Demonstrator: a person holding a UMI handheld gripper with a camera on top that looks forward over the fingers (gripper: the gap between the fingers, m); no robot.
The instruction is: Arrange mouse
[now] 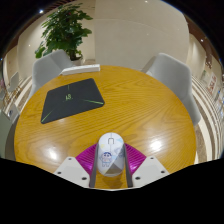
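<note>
Gripping mouse (underside hidden); gripper

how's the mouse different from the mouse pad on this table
The mouse is white and rounded; the mouse pad is dark and flat. The mouse sits between the gripper fingers; the pad lies well beyond them. The pad covers more table. Both rest on the round wooden table.

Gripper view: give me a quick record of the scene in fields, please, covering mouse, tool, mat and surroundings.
mouse: white, on the round wooden table, between the tool's fingers
tool: pads either side of the mouse; contact cannot be told
mat: dark mouse mat with green lines, beyond the mouse, apart from it
chairs: two grey chairs behind the table
plant: green plant further back
</note>
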